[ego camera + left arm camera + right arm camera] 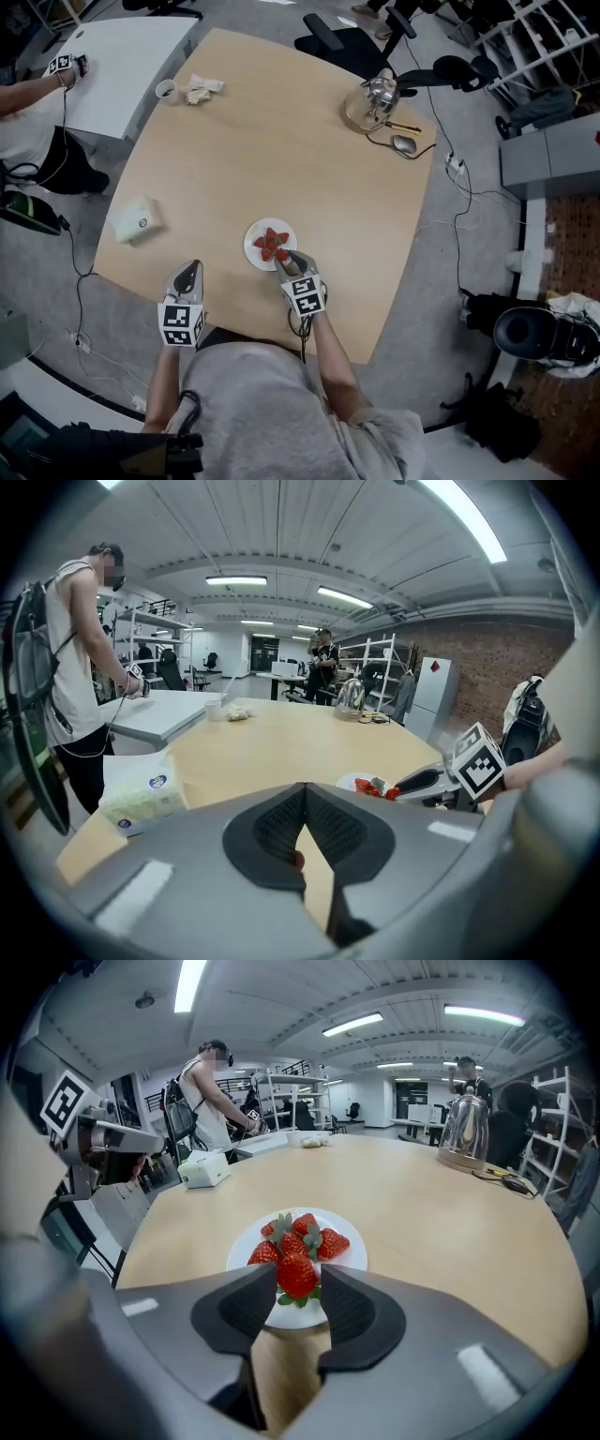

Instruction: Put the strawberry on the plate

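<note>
You are holding the left tool (305, 791) low over the near edge of the tabletop (281, 141), its jaws pressing together on nothing. Just beyond, you are gripping a strawberry (297, 1272) in the right tool (298, 1281), the jaws standing part-way apart and bearing on its sides above the near rim of the plate (349, 1258). Whether it is resting there or hanging just clear, the views are not showing. Several other strawberries (302, 1230) are lying heaped behind it. The job is looking nearly finished: letting go and backing off seem to be all that is remaining. Farther left, a tissue pack (137, 220) is showing a round blue logo, too small to read; no other wording is showing.
</note>
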`<state>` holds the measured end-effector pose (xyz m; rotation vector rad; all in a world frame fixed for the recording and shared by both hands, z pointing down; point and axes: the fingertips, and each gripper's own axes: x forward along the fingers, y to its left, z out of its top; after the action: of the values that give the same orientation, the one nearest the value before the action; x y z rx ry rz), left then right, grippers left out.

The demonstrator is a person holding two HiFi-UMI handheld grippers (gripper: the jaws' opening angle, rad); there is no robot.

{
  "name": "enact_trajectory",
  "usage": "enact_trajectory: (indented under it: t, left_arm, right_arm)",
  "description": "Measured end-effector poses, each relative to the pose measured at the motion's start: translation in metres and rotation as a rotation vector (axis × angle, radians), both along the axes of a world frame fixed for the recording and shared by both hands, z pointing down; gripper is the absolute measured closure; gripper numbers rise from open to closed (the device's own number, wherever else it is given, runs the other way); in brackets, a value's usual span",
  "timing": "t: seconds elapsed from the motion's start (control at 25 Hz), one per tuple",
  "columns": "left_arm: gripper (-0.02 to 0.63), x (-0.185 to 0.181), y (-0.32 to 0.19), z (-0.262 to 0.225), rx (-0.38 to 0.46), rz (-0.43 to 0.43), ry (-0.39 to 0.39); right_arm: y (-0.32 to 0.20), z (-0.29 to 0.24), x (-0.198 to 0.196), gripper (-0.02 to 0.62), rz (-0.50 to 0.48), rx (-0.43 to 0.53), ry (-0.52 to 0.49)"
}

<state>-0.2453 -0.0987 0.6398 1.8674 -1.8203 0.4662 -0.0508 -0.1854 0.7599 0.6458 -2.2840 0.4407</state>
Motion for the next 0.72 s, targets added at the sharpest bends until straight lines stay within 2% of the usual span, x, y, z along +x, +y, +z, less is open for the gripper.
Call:
enact_trajectory:
  t: [0.72]
  left_arm:
    - [0.586,-0.007,-0.004,0.003,-0.008,-0.011,0.003]
  right_arm:
    - [-0.002,0.015,-0.003,0.443,-0.005,-0.017,0.009]
